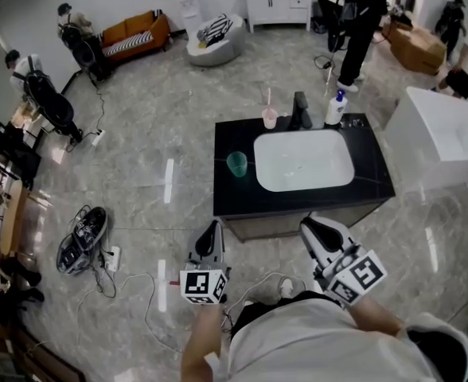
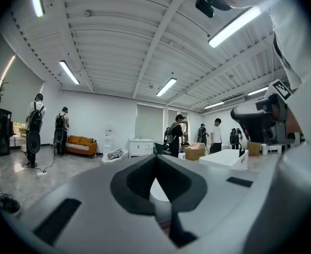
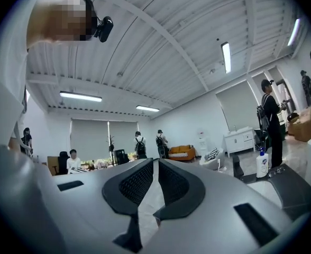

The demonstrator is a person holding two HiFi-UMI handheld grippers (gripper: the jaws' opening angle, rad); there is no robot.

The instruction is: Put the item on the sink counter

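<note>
A black sink counter (image 1: 230,201) with a white basin (image 1: 303,159) stands just ahead of me. On it are a green cup (image 1: 236,164) left of the basin, and behind the basin a pink cup (image 1: 270,118) with a toothbrush, a black faucet (image 1: 301,111) and a white soap bottle (image 1: 336,108). My left gripper (image 1: 211,228) hangs before the counter's front left corner, its jaws shut and empty (image 2: 155,156). My right gripper (image 1: 312,226) is level at the counter's front edge, its jaws also shut with nothing between them (image 3: 155,160).
A white bathtub (image 1: 445,138) stands right of the counter. Cables and a power strip (image 1: 112,259) lie on the floor at left, beside a dark bag (image 1: 83,239). Several people, an orange sofa (image 1: 134,32) and a white cabinet (image 1: 279,2) are at the back.
</note>
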